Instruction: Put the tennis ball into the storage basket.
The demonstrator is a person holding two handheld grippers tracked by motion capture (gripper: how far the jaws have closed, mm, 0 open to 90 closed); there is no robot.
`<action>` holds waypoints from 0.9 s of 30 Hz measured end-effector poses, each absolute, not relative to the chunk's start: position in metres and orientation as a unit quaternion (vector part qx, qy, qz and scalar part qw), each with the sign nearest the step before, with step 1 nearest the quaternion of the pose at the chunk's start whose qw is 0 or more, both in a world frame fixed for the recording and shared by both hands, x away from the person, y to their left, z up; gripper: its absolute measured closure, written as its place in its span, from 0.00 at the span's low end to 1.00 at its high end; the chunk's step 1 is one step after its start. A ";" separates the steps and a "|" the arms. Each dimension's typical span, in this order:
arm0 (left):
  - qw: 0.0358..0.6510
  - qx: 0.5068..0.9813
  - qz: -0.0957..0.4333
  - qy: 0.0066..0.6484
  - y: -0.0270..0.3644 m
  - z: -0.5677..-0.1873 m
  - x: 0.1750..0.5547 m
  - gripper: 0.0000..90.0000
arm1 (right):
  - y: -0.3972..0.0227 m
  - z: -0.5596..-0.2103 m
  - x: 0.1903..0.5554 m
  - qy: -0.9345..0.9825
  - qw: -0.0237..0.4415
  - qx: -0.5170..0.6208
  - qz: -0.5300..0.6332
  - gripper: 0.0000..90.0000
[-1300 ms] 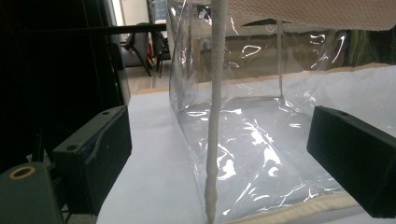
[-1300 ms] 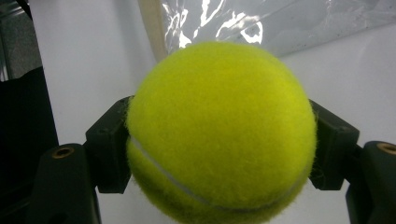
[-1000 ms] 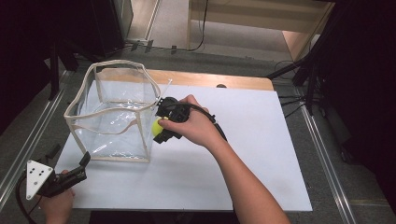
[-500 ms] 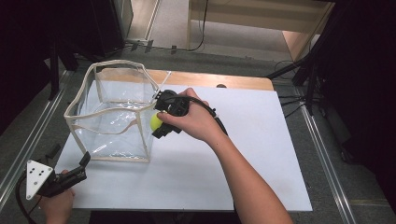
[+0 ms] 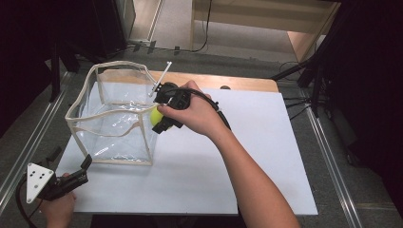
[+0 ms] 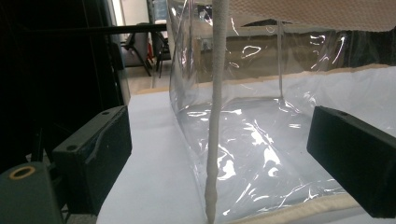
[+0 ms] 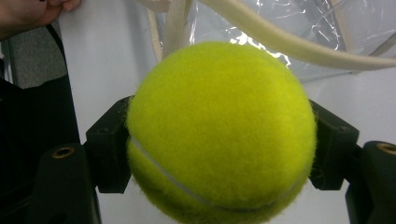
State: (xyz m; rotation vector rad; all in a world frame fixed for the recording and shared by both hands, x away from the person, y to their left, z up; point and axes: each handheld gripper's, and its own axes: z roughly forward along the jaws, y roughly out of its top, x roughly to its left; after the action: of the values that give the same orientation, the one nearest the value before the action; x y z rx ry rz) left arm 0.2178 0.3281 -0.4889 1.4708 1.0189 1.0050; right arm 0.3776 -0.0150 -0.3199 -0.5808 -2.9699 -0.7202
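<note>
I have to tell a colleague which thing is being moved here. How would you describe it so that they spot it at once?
Start at the white table and find the clear plastic bin with cream edging on its left half. At the bin's right rim, the right gripper is shut on a tennis ball. It is the one fuzzy, yellow-green round thing there.

Bright white tabletop (image 5: 266, 156) under overhead light, ringed by dark surroundings.
Glare streaks the clear plastic, cream-trimmed box (image 5: 114, 137) in the high view and in the left gripper view, where the near black jaws blur. The fuzzy yellow-green tennis ball (image 7: 219, 130) is evenly lit and sharp; the background behind it is soft.
</note>
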 end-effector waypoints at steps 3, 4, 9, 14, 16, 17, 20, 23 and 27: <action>0.517 0.614 0.419 0.424 0.328 -0.489 0.218 0.08 | -0.014 -0.317 0.379 -0.955 0.014 -0.186 -0.232 0.26; 0.518 0.614 0.419 0.424 0.328 -0.489 0.218 0.08 | -0.013 -0.314 0.379 -0.954 0.012 -0.186 -0.233 0.26; 0.519 0.613 0.417 0.424 0.328 -0.489 0.218 0.08 | -0.012 -0.306 0.381 -0.954 0.013 -0.183 -0.238 0.26; 0.520 0.613 0.417 0.425 0.328 -0.489 0.218 0.08 | -0.010 -0.297 0.386 -0.954 0.006 -0.182 -0.240 0.26; 0.520 0.613 0.417 0.424 0.328 -0.489 0.218 0.08 | -0.009 -0.294 0.388 -0.953 0.005 -0.185 -0.240 0.26; 0.520 0.613 0.417 0.424 0.328 -0.489 0.218 0.08 | -0.009 -0.294 0.388 -0.953 0.005 -0.185 -0.240 0.26; 0.521 0.612 0.416 0.426 0.328 -0.489 0.218 0.08 | -0.006 -0.290 0.394 -0.953 0.000 -0.184 -0.242 0.26; 0.521 0.612 0.416 0.426 0.328 -0.489 0.218 0.08 | -0.004 -0.288 0.397 -0.953 -0.003 -0.184 -0.240 0.26; 0.521 0.612 0.416 0.426 0.329 -0.489 0.218 0.08 | -0.002 -0.285 0.400 -0.953 -0.006 -0.186 -0.238 0.26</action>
State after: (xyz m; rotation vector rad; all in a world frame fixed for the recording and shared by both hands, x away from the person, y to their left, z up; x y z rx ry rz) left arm 0.2179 0.3285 -0.4889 1.4655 1.0204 0.9963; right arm 0.4005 -0.0018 -0.2853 -0.5871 -3.0056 -0.7508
